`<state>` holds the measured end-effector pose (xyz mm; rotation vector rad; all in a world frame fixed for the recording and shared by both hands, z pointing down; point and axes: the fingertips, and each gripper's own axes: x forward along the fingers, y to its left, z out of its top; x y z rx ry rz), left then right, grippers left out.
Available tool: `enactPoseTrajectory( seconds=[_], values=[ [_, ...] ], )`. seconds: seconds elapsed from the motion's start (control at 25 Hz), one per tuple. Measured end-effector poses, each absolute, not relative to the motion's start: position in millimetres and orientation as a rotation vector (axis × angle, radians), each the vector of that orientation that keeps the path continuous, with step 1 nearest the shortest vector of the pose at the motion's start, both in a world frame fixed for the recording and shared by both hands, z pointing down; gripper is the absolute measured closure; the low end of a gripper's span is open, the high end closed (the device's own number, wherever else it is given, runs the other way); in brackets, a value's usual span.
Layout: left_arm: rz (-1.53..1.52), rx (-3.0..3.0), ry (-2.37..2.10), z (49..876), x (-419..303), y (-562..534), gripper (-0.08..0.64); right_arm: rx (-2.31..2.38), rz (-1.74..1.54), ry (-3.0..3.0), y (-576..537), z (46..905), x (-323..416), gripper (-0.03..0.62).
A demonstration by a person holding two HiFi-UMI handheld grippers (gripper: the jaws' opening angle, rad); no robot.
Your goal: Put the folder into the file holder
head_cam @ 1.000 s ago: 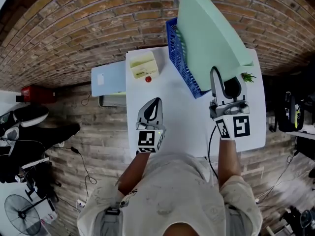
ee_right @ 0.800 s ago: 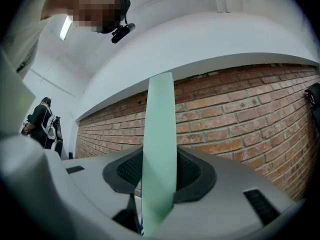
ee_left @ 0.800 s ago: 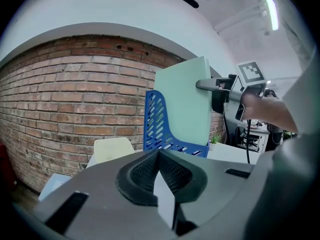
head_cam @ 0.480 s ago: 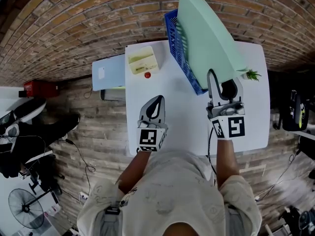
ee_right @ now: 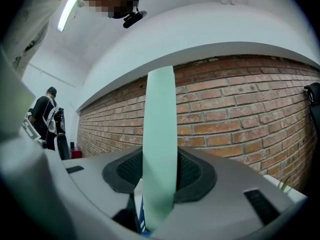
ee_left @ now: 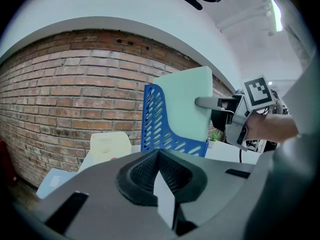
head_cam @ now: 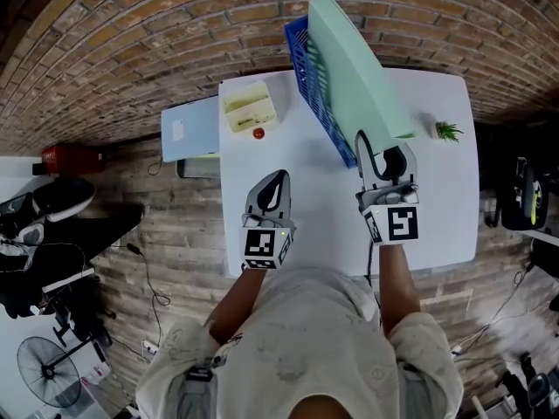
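Jaws on your right gripper (head_cam: 383, 149) are pinching the near edge of the pale mint-green folder (head_cam: 348, 64). In the right gripper view the folder's edge stands upright between the two dark pads, and both pads press against it. Your left gripper (head_cam: 276, 180) has its jaws pressed together at the tips, with nothing between them. It hangs over the white bench (head_cam: 314, 208), low and centre-left in the head view, well apart from the folder.

You have the folder's lower part inside the blue perforated plastic file holder (head_cam: 306, 72), which stands at the upper middle of the bench, close to the red brick wall (head_cam: 157, 33). In the left gripper view the folder rises behind the holder's slotted side wall and stands well above it, with your right gripper clamped on its right-hand edge. Whether the folder's bottom edge touches the holder's floor you cannot tell from any view.

To the left of the holder sits a pale yellow plastic box (head_cam: 250, 110), with a small red object (head_cam: 258, 133) just beside it. A small green plant (head_cam: 448, 131) stands at the right side of the bench, near the folder's corner. A light blue flat item (head_cam: 190, 129) adjoins the bench's left edge.
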<state>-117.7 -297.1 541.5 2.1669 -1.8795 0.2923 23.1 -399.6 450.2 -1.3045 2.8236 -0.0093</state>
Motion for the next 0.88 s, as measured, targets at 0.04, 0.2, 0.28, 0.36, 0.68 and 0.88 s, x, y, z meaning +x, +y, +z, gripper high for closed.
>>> enactPoseTrajectory(
  seconds=[0.04, 0.2, 0.28, 0.36, 0.68, 0.88],
  values=[
    [0.292, 2.166, -1.879, 541.9, -117.8, -297.2, 0.546, -1.312, -0.006, 2.834, -399.0, 453.9, 22.4, 0.42],
    [0.288, 2.171, -1.876, 542.2, -116.9, -298.5, 0.546, -1.348, 0.013, 2.878, -397.2, 470.6, 19.4, 0.419],
    [0.288, 2.174, -1.872, 542.5, -116.6, -298.8, 0.546, -1.353, 0.041, 2.896, -395.5, 473.2, 17.2, 0.417],
    [0.288, 2.172, -1.871, 543.7, -116.9, -299.2, 0.546, -1.353, 0.063, 2.903, -394.7, 473.3, 14.6, 0.416],
    [0.282, 2.176, -1.867, 542.5, -114.7, -298.7, 0.546, -1.36, 0.057, 2.888, -394.3, 472.6, 14.8, 0.416],
    [0.279, 2.182, -1.869, 541.4, -114.6, -298.2, 0.546, -1.372, 0.056, 2.882, -394.7, 473.3, 15.0, 0.412]
  ],
)
